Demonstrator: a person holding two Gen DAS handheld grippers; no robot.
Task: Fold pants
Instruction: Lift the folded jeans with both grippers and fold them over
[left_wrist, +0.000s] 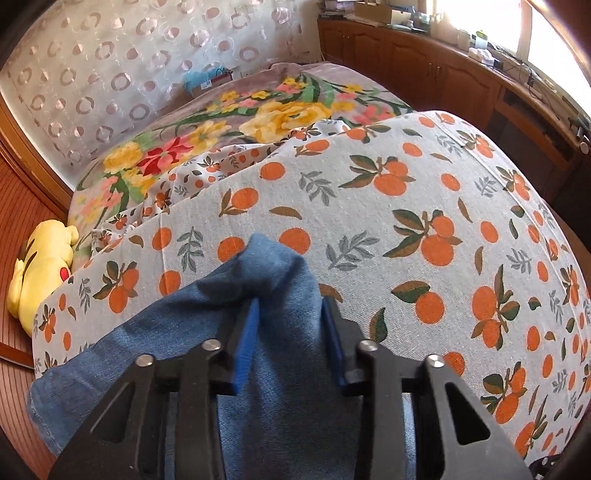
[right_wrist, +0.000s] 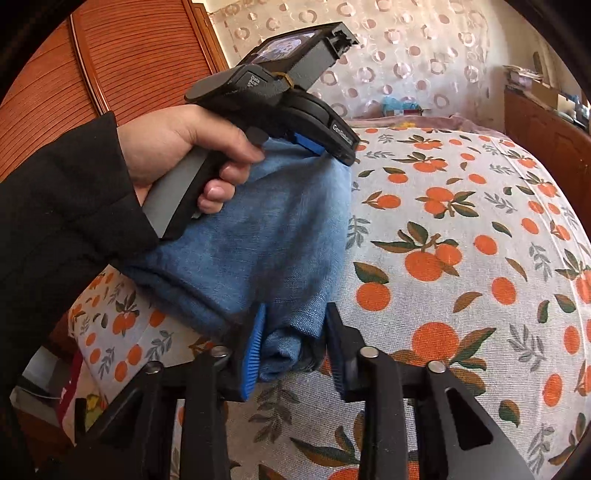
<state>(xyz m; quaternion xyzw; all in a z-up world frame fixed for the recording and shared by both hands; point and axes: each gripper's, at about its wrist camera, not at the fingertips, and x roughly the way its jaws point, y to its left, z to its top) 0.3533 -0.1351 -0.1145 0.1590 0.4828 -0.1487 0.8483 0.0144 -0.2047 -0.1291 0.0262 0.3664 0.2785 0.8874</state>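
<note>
The pants (right_wrist: 266, 236) are blue denim, mid-washed, with a paler, worn look across the broad upper surface and darker shade in the creases. They are gathered into a thick, soft bundle, not laid out flat, and they lie at the near edge of a bed (right_wrist: 461, 258) covered with a pale sheet printed with oranges and leaves. In the right wrist view the bundle runs from the upper middle of the frame down to the lower middle, its lower end rolled into a rounded fold with a dark strip at its underside. That rolled end sits between the two blue pads of the right claw (right_wrist: 295, 350), which is clenched on the denim, a pad touching the cloth on each side. The upper end of the bundle is caught in the left claw (right_wrist: 325, 147), seen there from the side, its blue pad pressed against the top of the fabric; a hand (right_wrist: 184, 155) in a dark sleeve grips its handle just beside the cloth, the fingertips touching the denim. In the left wrist view the pants (left_wrist: 280, 295) rise in a hump between the pads of the left claw (left_wrist: 291, 332), which is clenched on them, and the cloth spreads out to the left and down beneath the claw's body. Beyond the printed sheet lies a floral blanket (left_wrist: 229, 122), and a yellow plush toy (left_wrist: 40, 273) sits on the floor beside the bed.
</note>
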